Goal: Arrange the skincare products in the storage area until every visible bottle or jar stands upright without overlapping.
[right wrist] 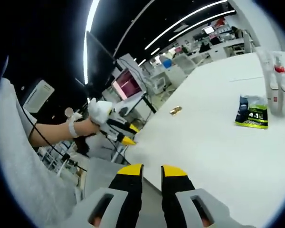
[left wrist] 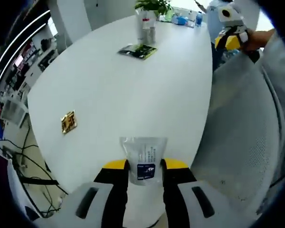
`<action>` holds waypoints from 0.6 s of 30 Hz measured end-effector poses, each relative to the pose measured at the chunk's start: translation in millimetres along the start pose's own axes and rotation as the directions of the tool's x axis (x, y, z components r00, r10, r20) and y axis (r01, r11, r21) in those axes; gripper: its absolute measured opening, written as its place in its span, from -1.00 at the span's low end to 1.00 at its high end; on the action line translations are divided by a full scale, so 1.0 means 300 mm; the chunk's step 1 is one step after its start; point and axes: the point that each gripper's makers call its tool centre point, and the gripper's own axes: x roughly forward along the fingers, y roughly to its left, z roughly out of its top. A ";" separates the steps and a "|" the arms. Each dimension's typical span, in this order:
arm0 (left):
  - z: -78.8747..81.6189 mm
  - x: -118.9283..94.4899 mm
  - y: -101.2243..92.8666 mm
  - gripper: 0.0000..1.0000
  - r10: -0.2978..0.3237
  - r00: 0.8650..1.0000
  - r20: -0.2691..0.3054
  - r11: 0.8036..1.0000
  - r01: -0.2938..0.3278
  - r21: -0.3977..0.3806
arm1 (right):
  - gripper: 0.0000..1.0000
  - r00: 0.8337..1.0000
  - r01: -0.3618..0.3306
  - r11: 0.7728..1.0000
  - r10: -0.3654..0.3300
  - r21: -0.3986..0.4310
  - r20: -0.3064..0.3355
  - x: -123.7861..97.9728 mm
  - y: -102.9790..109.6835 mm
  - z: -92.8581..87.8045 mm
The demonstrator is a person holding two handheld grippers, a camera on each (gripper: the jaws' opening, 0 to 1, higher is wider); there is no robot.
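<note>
1. The left gripper pinches a clear sachet with a dark label between its yellow-tipped jaws, holding it over the near edge of the white table.
2. The right gripper hangs off the table's edge with nothing between its jaws; they sit close together, a narrow gap left between the yellow tips.
3. In the right gripper view, a hand grips the left gripper off to the left, its tips at the table edge.
4. Farther out on the table lies a dark green packet, flat, well apart from the sachet.
5. Just beyond the packet stand white bottles, upright and close together, one with a red collar; how many I cannot tell.
6. A potted plant rises behind the bottles.
7. A small brass floor-box plate sits in the tabletop, away to one side.
8. A grey mesh chair stands beside the table.
</note>
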 end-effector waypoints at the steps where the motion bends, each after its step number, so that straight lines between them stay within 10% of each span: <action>1: 0.017 -0.001 -0.010 -0.48 0.000 1.000 0.008 1.000 0.000 0.005 | -0.79 1.000 -0.008 1.000 0.008 0.014 -0.002 0.007 0.005 0.003; 7: 0.189 -0.003 -0.131 -0.48 0.001 0.997 0.081 0.996 -0.008 0.092 | -0.72 0.997 -0.082 0.992 0.083 0.101 0.000 0.048 0.054 0.036; 18: 0.333 -0.004 -0.315 -0.48 -0.047 0.991 0.122 0.974 0.018 0.228 | -0.69 0.992 -0.116 0.985 0.122 0.131 -0.038 0.087 0.100 0.025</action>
